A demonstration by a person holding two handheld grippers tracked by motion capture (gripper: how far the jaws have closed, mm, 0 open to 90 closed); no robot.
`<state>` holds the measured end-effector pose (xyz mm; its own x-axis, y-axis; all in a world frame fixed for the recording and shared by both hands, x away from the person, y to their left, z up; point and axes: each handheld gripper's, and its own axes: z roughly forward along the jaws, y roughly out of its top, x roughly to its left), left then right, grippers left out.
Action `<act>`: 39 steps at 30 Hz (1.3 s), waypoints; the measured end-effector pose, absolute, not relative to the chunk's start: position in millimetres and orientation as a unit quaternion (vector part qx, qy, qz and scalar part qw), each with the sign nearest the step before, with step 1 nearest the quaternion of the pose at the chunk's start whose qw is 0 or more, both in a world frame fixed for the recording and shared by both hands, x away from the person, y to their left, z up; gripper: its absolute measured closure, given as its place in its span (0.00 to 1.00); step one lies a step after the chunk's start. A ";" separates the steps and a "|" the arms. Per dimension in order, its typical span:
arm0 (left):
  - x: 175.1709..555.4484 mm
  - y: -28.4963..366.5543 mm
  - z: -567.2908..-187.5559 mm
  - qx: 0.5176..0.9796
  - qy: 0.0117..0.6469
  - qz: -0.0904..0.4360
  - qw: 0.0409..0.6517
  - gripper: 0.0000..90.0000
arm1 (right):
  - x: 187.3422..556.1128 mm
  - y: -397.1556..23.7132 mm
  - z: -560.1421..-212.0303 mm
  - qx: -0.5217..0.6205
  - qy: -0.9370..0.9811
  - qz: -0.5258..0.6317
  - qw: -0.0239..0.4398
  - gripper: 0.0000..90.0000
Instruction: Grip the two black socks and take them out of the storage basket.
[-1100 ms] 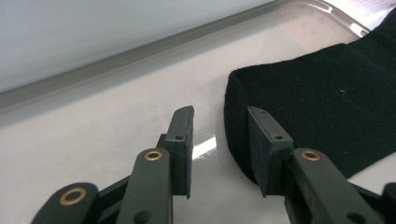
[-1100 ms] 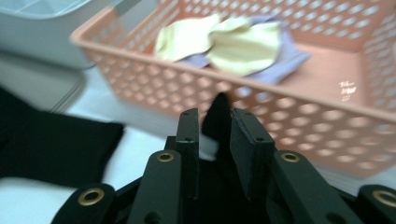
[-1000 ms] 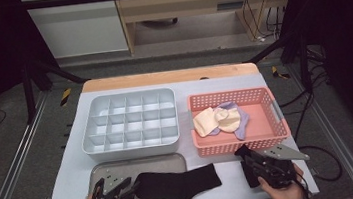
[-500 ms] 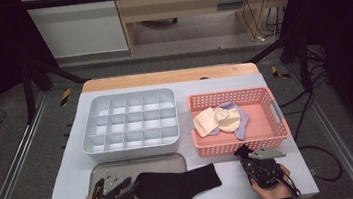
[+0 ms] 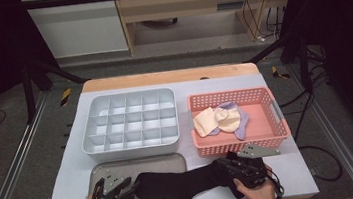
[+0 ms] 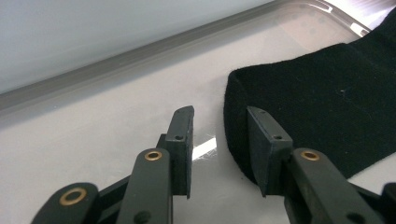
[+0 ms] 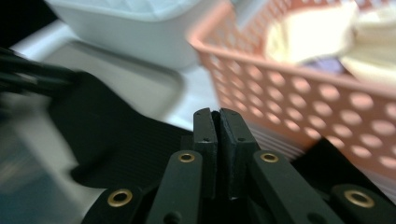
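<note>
the black sock (image 5: 181,183) lies across the near edge of the tabletop (image 5: 293,166), partly on the grey tray (image 5: 122,168). right tool (image 7: 217,116) has just closed, clamped on the sock's end. left tool (image 6: 219,128) stands half apart, the sock's other edge between its jaws, unpinched

No readable text, label, brand or number appears anywhere.

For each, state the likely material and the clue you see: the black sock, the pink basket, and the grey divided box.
Black sock: knitted fabric, matte, ribbed at one end. Pink basket: probably moulded plastic, its walls a regular grid of holes. Grey divided box: likely smooth plastic, with thin even partitions.
</note>
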<state>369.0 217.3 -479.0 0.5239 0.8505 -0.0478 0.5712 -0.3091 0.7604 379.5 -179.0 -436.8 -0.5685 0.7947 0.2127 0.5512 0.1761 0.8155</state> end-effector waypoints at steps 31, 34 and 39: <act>368.2 217.9 -477.9 0.784 0.453 0.185 0.382 0.70 | 382.3 -153.3 -461.5 0.432 0.808 0.370 0.156 0.89; 366.4 219.8 -473.8 0.778 0.451 0.191 0.393 0.70 | 383.1 -155.1 -460.7 0.435 0.811 0.362 0.146 0.99; 368.1 222.8 -472.5 0.771 0.458 0.185 0.402 0.75 | 381.5 -159.5 -442.6 0.441 0.790 0.396 0.153 0.99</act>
